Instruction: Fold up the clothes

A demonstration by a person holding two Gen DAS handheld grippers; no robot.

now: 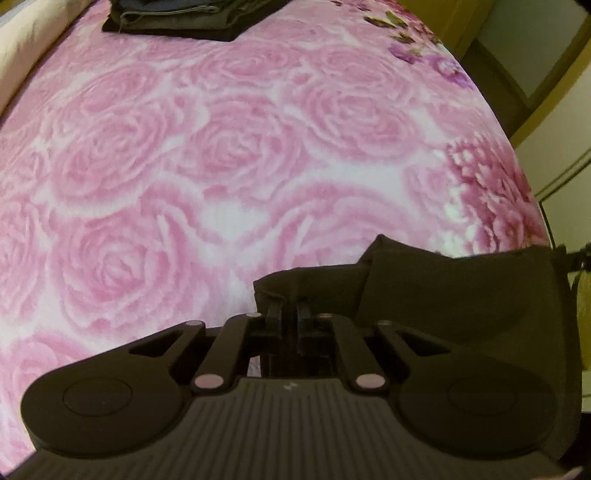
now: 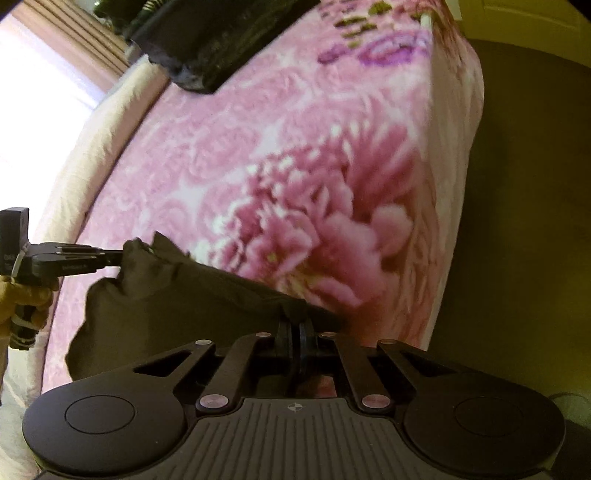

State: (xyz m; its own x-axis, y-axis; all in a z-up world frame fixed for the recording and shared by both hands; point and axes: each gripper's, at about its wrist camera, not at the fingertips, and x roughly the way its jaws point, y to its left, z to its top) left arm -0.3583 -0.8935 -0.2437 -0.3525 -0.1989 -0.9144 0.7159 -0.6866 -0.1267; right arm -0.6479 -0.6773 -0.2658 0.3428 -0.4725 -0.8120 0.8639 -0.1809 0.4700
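Note:
A dark brown garment (image 1: 443, 291) hangs stretched between both grippers above the pink rose bedspread (image 1: 221, 166). My left gripper (image 1: 290, 308) is shut on one edge of it. My right gripper (image 2: 295, 325) is shut on the other edge of the garment (image 2: 177, 291). In the right wrist view the left gripper (image 2: 114, 256) shows at the left, pinching the cloth's far corner. The garment's lower part is hidden behind the gripper bodies.
A stack of folded dark clothes (image 1: 184, 18) lies at the far end of the bed, also in the right wrist view (image 2: 207, 40). The bed's right edge (image 2: 454, 147) drops to a dark floor (image 2: 524, 221). A cream pillow or sheet (image 2: 107, 147) runs along the left.

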